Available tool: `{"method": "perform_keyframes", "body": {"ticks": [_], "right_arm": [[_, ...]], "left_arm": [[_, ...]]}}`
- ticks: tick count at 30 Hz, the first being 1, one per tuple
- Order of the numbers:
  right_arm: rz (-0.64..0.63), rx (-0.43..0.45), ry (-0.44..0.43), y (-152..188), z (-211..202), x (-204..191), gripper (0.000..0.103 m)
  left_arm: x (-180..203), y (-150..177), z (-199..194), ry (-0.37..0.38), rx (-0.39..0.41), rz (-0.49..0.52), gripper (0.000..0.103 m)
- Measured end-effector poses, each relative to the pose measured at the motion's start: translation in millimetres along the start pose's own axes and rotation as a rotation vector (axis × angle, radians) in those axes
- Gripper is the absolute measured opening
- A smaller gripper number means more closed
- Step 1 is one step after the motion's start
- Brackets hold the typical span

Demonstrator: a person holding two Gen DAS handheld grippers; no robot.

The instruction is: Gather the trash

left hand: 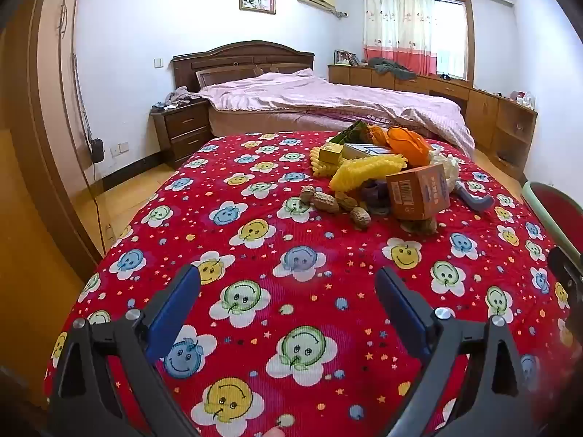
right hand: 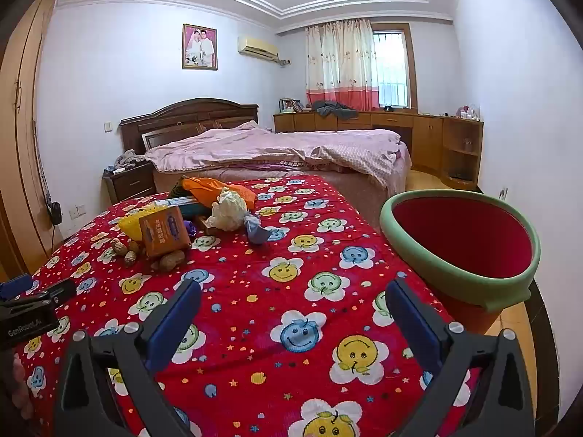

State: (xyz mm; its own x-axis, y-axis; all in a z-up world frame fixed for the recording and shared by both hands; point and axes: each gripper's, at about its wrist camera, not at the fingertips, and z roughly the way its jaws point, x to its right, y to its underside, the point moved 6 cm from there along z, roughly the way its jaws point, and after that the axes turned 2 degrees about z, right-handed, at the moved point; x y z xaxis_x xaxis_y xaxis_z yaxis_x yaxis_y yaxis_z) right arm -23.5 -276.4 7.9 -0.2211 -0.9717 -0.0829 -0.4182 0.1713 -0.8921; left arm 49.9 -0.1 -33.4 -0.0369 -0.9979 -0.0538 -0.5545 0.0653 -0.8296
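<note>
A heap of trash lies on the far part of a red smiley-flower cloth (left hand: 291, 291): an orange box (left hand: 419, 191), yellow foam netting (left hand: 364, 171), several peanut shells (left hand: 326, 202), an orange bag (left hand: 406, 144), crumpled white paper (right hand: 227, 209) and a blue-grey scrap (right hand: 257, 231). The orange box also shows in the right wrist view (right hand: 165, 231). A red bin with a green rim (right hand: 462, 240) stands at the cloth's right edge. My left gripper (left hand: 288, 282) is open and empty over the near cloth. My right gripper (right hand: 293, 296) is open and empty, left of the bin.
A bed with a pink quilt (left hand: 328, 98) stands behind the covered surface. A dark nightstand (left hand: 182, 129) is at the left, wooden cabinets (left hand: 503, 120) at the right, under a curtained window. The left gripper's body shows at the left edge of the right wrist view (right hand: 32, 309).
</note>
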Motion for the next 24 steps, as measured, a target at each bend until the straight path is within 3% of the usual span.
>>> {"method": "perform_keyframes", "body": {"ticks": [24], "right_arm": [[0.007,0.002,-0.003,-0.1,-0.6,0.1,0.103]], "left_arm": [[-0.1,0.4,0.4,0.003,-0.007,-0.007,0.096]]}}
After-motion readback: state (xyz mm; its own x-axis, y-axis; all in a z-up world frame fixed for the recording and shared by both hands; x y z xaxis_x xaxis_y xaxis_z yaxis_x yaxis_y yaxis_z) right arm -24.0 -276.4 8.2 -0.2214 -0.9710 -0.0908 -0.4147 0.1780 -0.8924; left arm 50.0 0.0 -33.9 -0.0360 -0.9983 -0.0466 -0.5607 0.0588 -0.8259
